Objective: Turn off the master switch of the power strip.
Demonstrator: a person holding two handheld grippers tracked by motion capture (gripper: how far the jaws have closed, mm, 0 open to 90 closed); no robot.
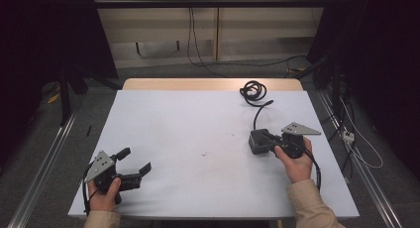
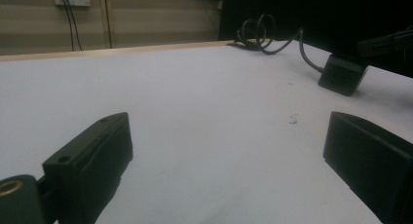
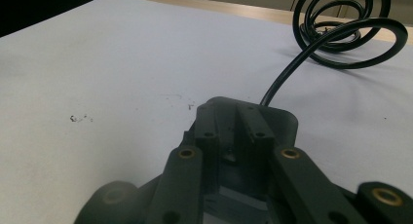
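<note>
Black matte jaws of the left gripper point(image 2: 229, 165) stood wide apart over the smooth white table point(image 2: 195, 97). Beyond, the boxy dark adapter point(image 2: 342, 74) lay near the coiled cable point(image 2: 257, 34). Right gripper point(image 3: 233, 124) jaws, nearly closed, rested against the adapter point(image 3: 277, 119).

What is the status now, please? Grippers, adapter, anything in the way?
Left gripper open, resting on table. Right gripper narrow, jaws over adapter; grip unclear. Cable coil behind adapter. Nothing in the way.
</note>
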